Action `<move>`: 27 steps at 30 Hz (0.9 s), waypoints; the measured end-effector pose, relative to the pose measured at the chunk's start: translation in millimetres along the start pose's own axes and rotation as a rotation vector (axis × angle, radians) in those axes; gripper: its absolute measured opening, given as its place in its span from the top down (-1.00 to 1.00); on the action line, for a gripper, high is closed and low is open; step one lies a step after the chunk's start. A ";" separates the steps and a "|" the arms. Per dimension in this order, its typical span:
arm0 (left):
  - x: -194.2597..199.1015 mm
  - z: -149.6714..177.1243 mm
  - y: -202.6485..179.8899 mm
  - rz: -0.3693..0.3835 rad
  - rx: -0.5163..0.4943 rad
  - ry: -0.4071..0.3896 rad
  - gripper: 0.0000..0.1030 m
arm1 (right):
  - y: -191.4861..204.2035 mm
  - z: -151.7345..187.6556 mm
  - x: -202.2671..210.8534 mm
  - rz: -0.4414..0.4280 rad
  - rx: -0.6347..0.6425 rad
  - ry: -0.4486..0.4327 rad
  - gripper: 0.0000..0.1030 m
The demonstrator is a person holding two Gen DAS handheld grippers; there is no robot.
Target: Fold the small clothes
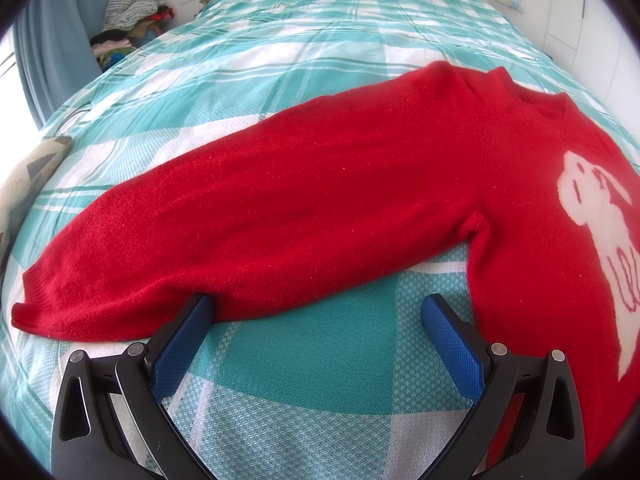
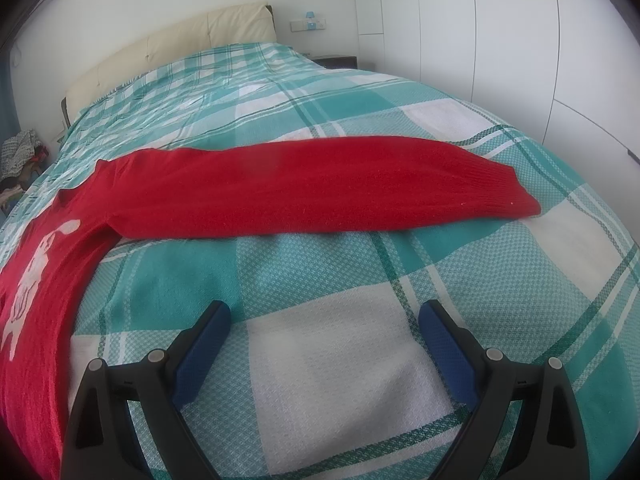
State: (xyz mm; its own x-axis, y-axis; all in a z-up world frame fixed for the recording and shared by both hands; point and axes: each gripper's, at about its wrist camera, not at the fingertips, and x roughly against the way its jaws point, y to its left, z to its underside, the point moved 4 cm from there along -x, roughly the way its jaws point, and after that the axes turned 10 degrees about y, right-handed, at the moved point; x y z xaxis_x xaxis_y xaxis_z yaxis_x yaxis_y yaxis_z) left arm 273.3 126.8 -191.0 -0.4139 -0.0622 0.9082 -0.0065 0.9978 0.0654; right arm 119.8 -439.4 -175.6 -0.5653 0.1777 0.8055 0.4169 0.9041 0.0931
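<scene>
A red sweater [image 1: 320,208] with a white animal design [image 1: 600,220] lies flat on the bed, face up, both sleeves spread out. In the left wrist view its left sleeve runs to a cuff [image 1: 36,304] at the far left. My left gripper [image 1: 316,308] is open and empty, low over the bedspread at the sleeve's near edge, its left fingertip [image 1: 200,308] touching the sleeve. In the right wrist view the other sleeve [image 2: 320,192] stretches right to its cuff [image 2: 516,196]. My right gripper [image 2: 324,312] is open and empty, a short way in front of that sleeve.
The bed has a teal and white plaid bedspread [image 2: 340,360] and a cream headboard [image 2: 180,44]. White wardrobe doors [image 2: 500,40] stand to the right. A pile of clothes [image 1: 128,20] sits beside the bed at the far left, near a blue curtain [image 1: 52,52].
</scene>
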 end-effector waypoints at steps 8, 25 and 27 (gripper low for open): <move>0.0 0.0 0.1 0.000 0.000 0.000 -0.99 | -1.6 0.5 1.2 -0.015 -0.007 -0.003 -0.84; 0.0 0.2 0.1 0.000 0.001 0.000 -0.99 | -8.2 -0.3 4.4 -0.073 -0.035 -0.014 -0.85; 0.0 0.1 0.1 0.000 0.001 0.000 -0.99 | -9.6 -0.3 5.5 -0.088 -0.044 -0.016 -0.85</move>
State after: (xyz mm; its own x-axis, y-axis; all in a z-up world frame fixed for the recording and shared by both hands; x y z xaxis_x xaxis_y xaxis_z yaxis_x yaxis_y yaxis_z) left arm 273.2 126.9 -191.1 -0.4142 -0.0624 0.9081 -0.0070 0.9978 0.0654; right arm 112.9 -447.2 -171.9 -0.6125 0.1050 0.7835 0.3957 0.8987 0.1889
